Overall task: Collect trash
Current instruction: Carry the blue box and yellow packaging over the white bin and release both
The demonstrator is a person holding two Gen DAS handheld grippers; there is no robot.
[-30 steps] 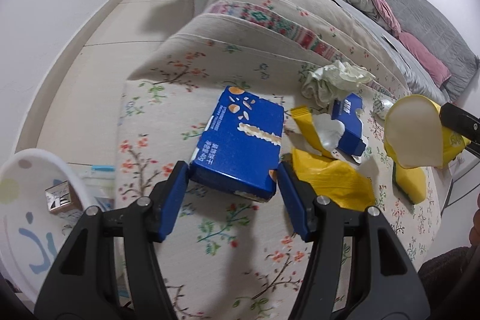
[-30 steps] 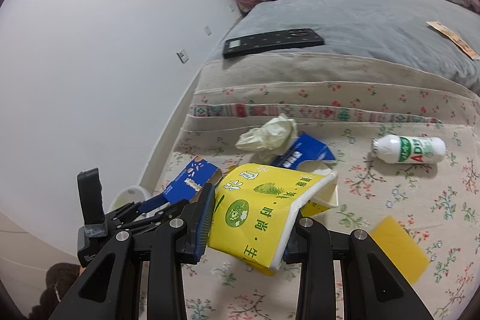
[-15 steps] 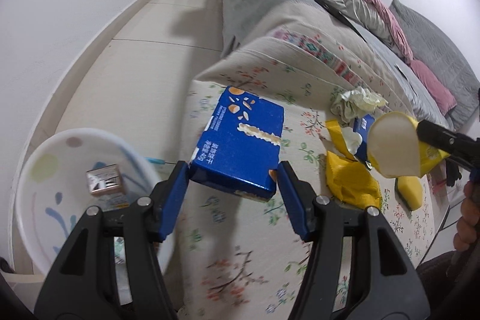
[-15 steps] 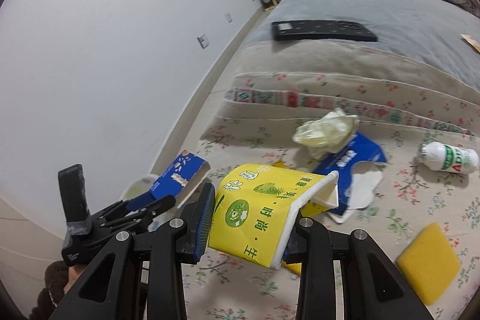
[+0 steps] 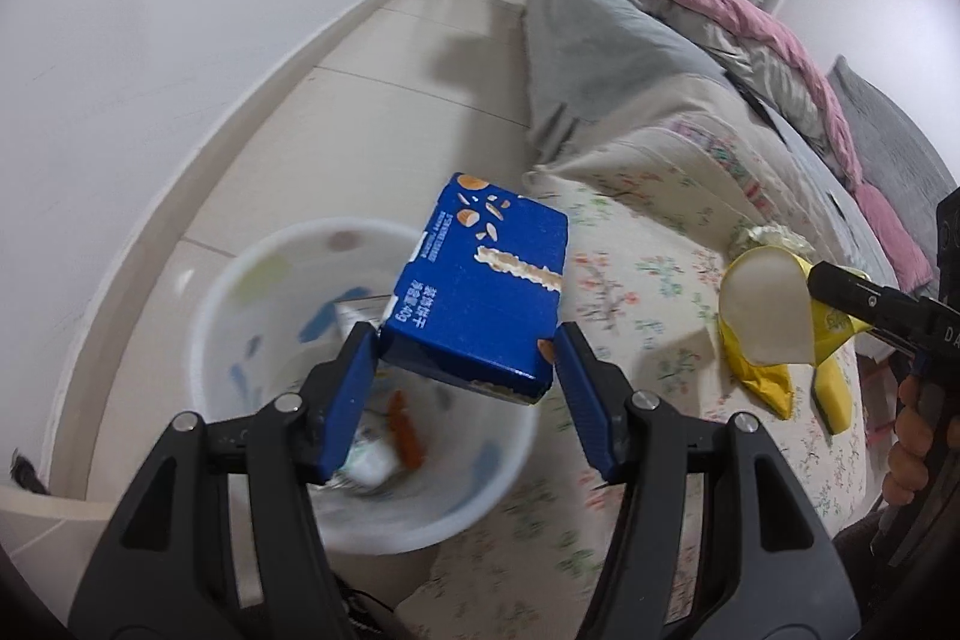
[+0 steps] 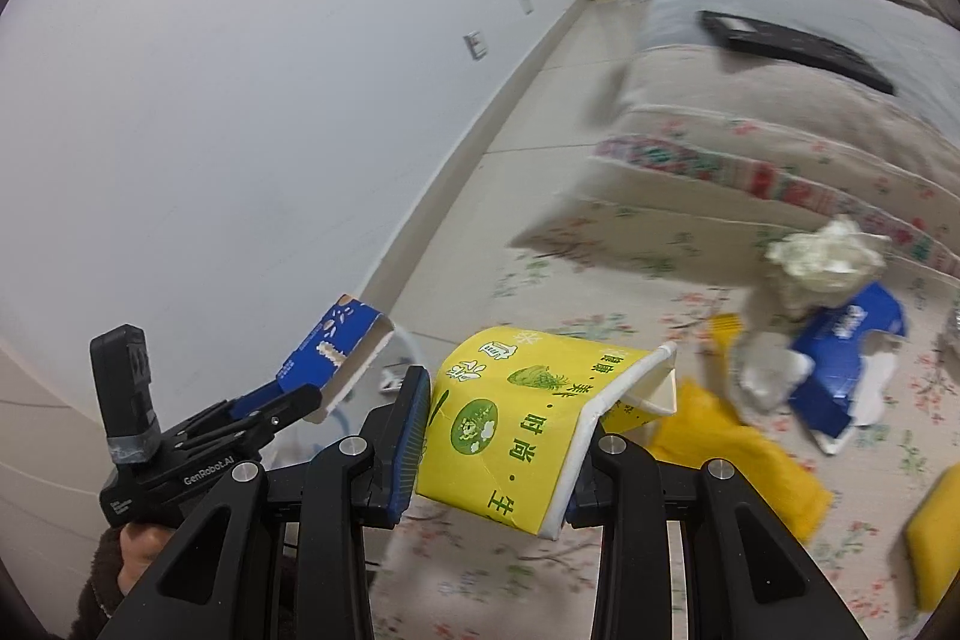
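A floral-covered bed (image 6: pixel 690 280) carries crumpled tissue (image 6: pixel 822 253), a torn blue box (image 6: pixel 840 370) and yellow wrappers (image 6: pixel 744 460).

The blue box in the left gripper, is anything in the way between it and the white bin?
Nothing visible. The blue box, clamped in the left gripper, hangs right above the open white bin. Only earlier trash lies at the bin's bottom, and the right gripper with its yellow carton is off to the side.

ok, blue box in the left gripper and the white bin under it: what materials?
Blue box: printed paperboard, slightly glossy; the torn strip shows pale fibre. White bin: likely moulded plastic, smooth and faintly translucent, with printed coloured spots.
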